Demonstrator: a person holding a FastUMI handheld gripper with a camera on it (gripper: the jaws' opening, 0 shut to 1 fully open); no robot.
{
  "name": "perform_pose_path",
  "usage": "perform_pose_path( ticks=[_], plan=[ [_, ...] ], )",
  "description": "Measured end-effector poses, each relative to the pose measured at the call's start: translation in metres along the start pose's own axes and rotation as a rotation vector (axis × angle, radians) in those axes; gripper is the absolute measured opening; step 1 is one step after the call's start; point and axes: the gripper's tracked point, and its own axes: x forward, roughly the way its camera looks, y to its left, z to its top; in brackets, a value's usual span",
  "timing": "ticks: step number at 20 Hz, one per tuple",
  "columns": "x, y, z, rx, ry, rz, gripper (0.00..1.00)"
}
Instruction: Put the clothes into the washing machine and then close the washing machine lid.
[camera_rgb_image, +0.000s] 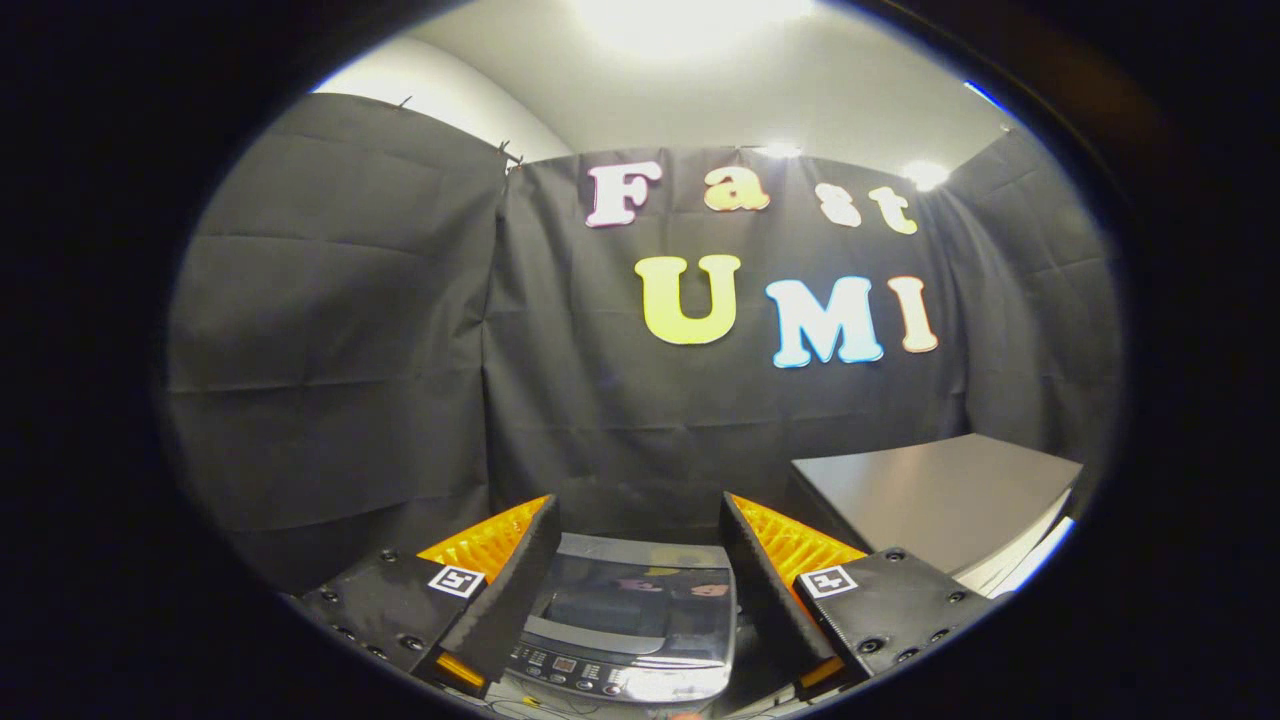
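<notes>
The washing machine (630, 620) stands low between my two fingers, seen from above and in front. Its dark glossy lid (635, 595) lies flat and shut, mirroring the booth wall. A control panel (600, 680) with small buttons runs along its near edge. My gripper (640, 560) hovers above the machine with its fingers wide apart and nothing between them. I cannot make out any clothes.
A grey table top (930, 500) stands to the right of the machine, beyond my right finger. Black cloth walls close the booth behind and to the left.
</notes>
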Motion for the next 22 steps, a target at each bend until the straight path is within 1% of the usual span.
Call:
perform_pose_path(
  ticks=[6, 13, 15, 18, 22],
  plan=[
    [-0.048, -0.040, 0.016, 0.035, -0.035, -0.044, 0.99],
    [-0.094, -0.064, 0.019, -0.005, -0.054, -0.084, 0.98],
    [-0.102, -0.070, 0.016, -0.023, -0.052, -0.094, 0.98],
    [-0.110, -0.078, 0.002, -0.009, -0.022, -0.100, 0.98],
    [-0.119, -0.087, 0.006, -0.014, -0.040, -0.112, 0.98]
  ],
)
